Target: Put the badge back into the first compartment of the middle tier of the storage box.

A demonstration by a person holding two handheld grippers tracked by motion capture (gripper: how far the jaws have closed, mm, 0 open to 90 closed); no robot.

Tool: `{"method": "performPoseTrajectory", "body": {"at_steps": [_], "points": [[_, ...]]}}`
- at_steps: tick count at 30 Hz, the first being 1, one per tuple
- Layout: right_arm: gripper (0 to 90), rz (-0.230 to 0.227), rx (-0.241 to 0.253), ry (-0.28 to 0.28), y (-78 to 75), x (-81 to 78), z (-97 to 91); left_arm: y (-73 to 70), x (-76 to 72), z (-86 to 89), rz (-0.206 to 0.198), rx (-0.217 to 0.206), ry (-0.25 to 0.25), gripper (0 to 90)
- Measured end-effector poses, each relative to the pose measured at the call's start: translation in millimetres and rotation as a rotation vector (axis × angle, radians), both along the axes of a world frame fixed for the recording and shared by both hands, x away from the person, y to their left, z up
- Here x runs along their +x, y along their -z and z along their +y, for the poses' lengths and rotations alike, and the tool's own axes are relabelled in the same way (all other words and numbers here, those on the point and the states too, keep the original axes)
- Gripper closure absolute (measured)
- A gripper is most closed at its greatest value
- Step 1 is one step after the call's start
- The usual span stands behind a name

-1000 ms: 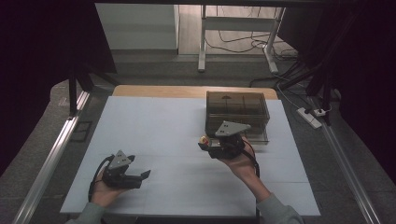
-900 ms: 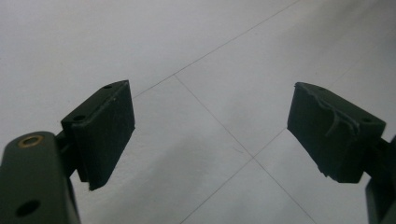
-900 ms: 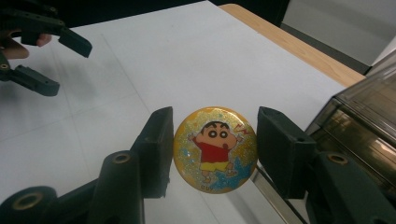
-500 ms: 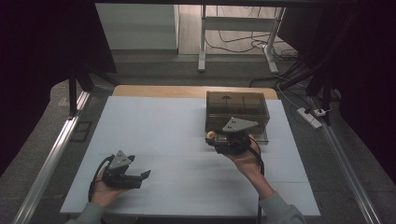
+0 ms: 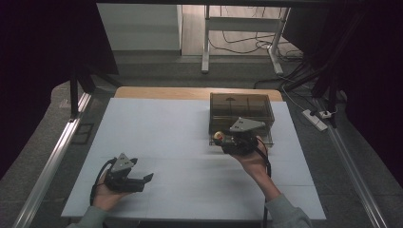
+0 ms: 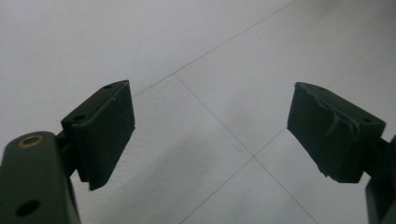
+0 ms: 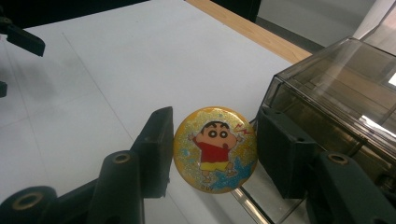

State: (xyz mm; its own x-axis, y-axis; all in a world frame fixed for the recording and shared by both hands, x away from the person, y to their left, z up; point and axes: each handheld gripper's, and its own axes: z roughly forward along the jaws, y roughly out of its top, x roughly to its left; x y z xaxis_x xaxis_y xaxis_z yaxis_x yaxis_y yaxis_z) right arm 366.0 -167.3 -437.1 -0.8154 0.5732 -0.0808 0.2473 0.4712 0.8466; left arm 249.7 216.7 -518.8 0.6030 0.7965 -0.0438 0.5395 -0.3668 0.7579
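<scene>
**Your right tool holds a badge beside the box**

Your left tool [image 5: 142, 180] rests low on the white tabletop [image 5: 180, 123] near the front edge. Its jaws stand wide apart and hold nothing. To the right, your right tool [image 7: 212, 149] grips a round yellow cartoon badge [image 7: 215, 150] between its jaws. The badge is just beside the front left corner of the smoky transparent box [image 5: 241, 110].

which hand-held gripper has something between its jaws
The right hand-held gripper: its jaws clamp a round yellow cartoon badge beside the smoky clear box. The left hand-held gripper is open over bare table.
</scene>
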Motion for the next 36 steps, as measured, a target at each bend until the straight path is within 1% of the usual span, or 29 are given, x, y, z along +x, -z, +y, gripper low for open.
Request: {"method": "performPoseTrajectory", "body": {"at_steps": [13,17,20,22,25,27,28,36], "points": [[47.0,0.020,-0.018,0.045,11.1,19.4,-5.0,0.2,0.1,-0.2,0.002,0.002,-0.002,15.3],[47.0,0.029,-0.034,0.061,15.0,27.1,-6.8,0.5,0.0,-0.1,0.003,0.003,-0.003,15.3],[47.0,0.034,-0.031,0.068,17.7,32.0,-7.2,0.5,0.0,0.3,0.003,0.003,-0.004,15.3],[47.0,0.036,-0.032,0.071,20.2,35.2,-6.6,0.6,0.1,0.3,0.004,0.004,-0.003,15.3],[46.9,0.040,-0.049,0.076,24.5,41.3,-4.9,0.8,0.1,0.0,0.004,0.005,-0.004,15.3],[46.9,0.042,-0.048,0.081,26.4,44.8,-3.7,0.7,0.0,0.3,0.004,0.005,-0.005,15.3],[46.9,0.044,-0.057,0.082,27.0,46.2,-3.0,0.7,-0.1,0.6,0.004,0.004,-0.006,15.3],[46.6,0.043,-0.071,0.082,29.5,48.4,0.7,0.9,-0.3,1.7,0.003,0.004,-0.010,15.4]]}}
